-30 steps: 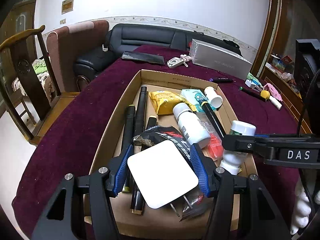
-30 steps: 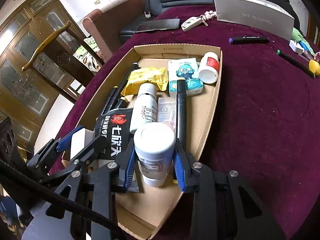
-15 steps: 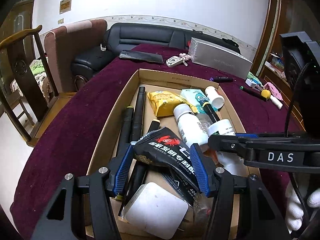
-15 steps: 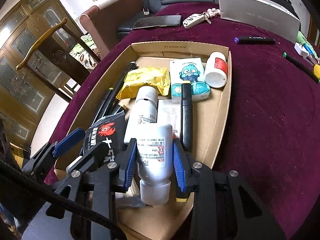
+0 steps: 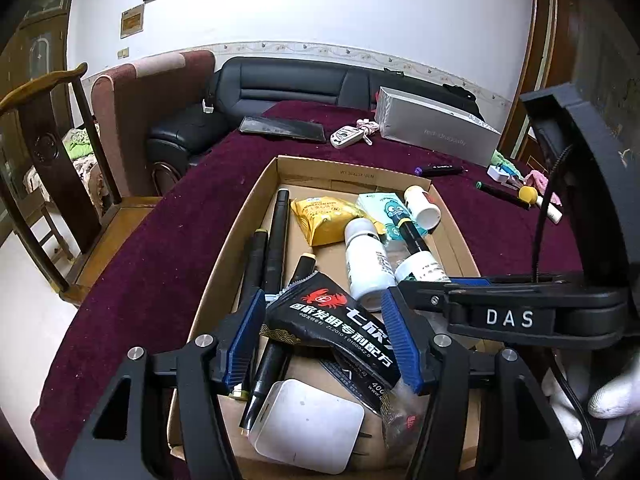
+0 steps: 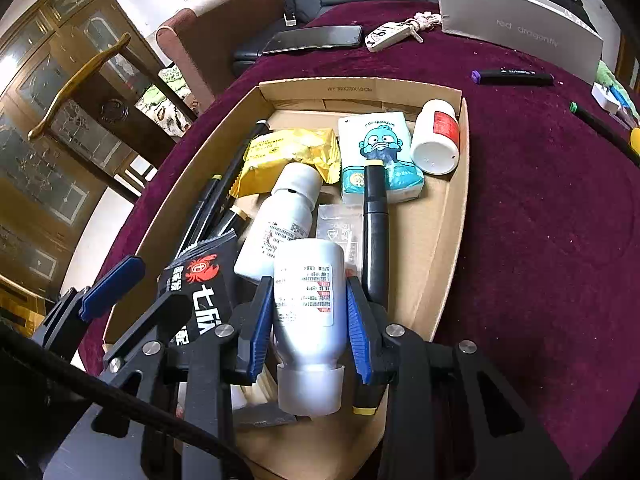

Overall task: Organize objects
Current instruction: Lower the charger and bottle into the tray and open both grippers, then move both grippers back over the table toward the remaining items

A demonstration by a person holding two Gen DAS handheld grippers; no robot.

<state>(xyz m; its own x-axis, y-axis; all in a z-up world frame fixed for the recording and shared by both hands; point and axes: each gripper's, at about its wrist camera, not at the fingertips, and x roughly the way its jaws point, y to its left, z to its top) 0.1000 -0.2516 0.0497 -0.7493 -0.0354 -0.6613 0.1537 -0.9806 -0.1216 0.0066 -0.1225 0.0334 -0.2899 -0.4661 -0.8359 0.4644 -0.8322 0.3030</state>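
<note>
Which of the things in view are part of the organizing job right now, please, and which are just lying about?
In the job:
- white bottle, in the right gripper
- black crab-print packet, between the left gripper pads
- cardboard box

Lying about:
- phone
- car key
- grey carton
- purple-capped marker

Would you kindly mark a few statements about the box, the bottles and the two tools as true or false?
1. The right tool has a white bottle between its fingers. True.
2. The white charger is clamped in the left tool. False: it lies in the cardboard box, below that tool's fingers.
3. The black crab-print packet lies between the left tool's fingers. True.
4. The purple-capped marker lies inside the box. False: it lies on the maroon tablecloth beyond it.
5. The yellow packet is in the box. True.
</note>
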